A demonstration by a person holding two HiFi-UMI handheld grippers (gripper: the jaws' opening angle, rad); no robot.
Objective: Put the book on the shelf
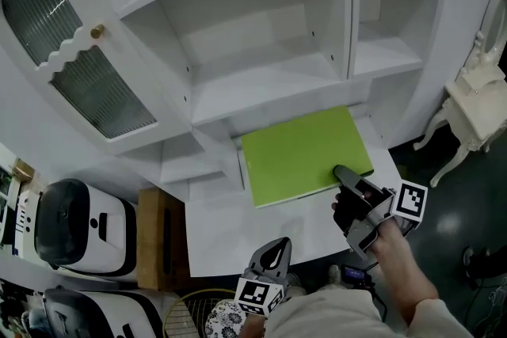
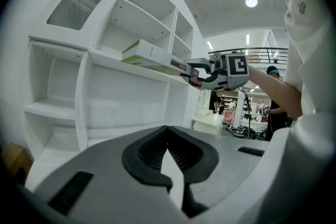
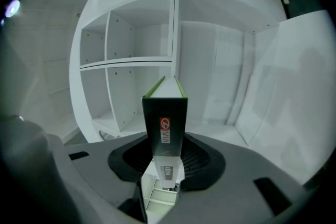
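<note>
The green book (image 1: 305, 154) lies flat in the air over the ledge (image 1: 230, 222) of the white shelf unit (image 1: 261, 83). My right gripper (image 1: 346, 176) is shut on its near right corner. In the right gripper view the book's dark spine (image 3: 164, 113) with a red logo stands upright between the pads (image 3: 197, 157), facing the open shelf compartments (image 3: 126, 63). The left gripper view shows the book (image 2: 147, 55) level with the ledge top, held by the right gripper (image 2: 191, 73). My left gripper (image 1: 271, 253) hangs lower and nearer, its fingertips (image 2: 168, 131) meeting on nothing.
An open cabinet door with ribbed glass (image 1: 87, 83) swings out at the left. A white ornate piece of furniture (image 1: 479, 103) stands on the dark floor at the right. White appliances (image 1: 71, 222) and a wooden box (image 1: 154, 237) sit at the lower left.
</note>
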